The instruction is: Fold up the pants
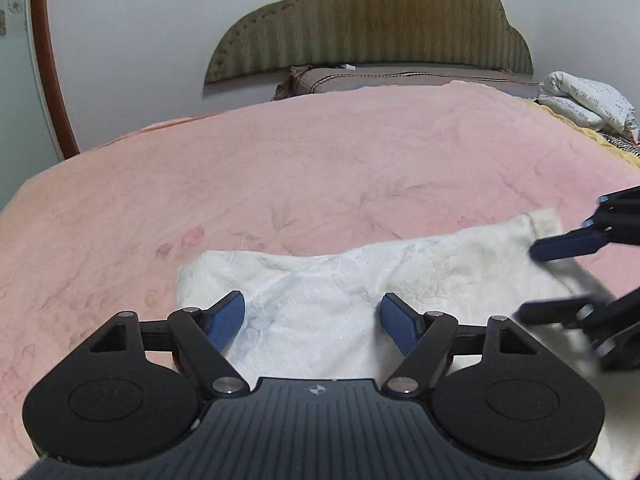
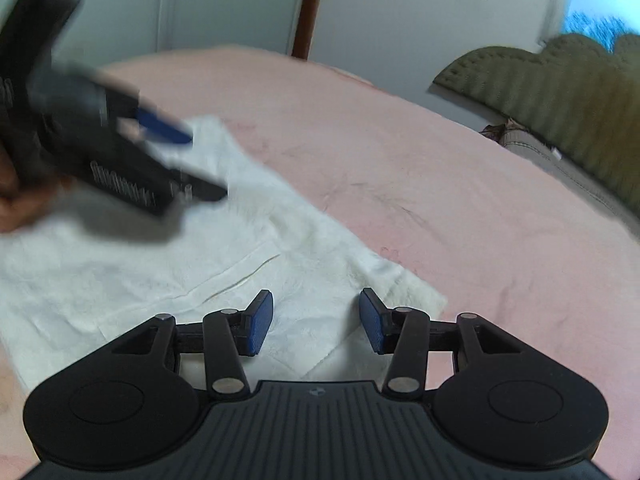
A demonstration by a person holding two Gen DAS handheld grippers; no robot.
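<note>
I am holding my left gripper [image 1: 312,316] low over the folded white fleece pants [image 1: 340,304], and its blue-padded fingers [image 1: 228,320] are spreading wide apart with nothing between them. The near edge of the pants is disappearing under the gripper's black body, so I cannot see where the cloth ends on my side. My right gripper [image 2: 316,320] is hovering over the other end of the same pants [image 2: 192,264], its fingers [image 2: 260,322] likewise released and gripping nothing; a stitched seam is running across the fabric just ahead of them, and one corner of the cloth is poking out to the right of the fingers.

In the left wrist view the right gripper [image 1: 560,276] is entering from the right edge, blurred and cut off by the frame, one blue finger lying over the far right corner of the pants. In the right wrist view the left gripper [image 2: 168,148] is showing at upper left as a dark smear, too blurred for detail.

The pants are lying flat on the pink plush bedspread [image 1: 320,168]. Beyond it are sitting a brown pillow [image 1: 360,78], partly hidden by the bedspread's rise, a white printed bundle of cloth [image 1: 584,100] at the right edge, and the olive scalloped padded headboard [image 1: 372,20] against the white wall [image 1: 140,60].
</note>
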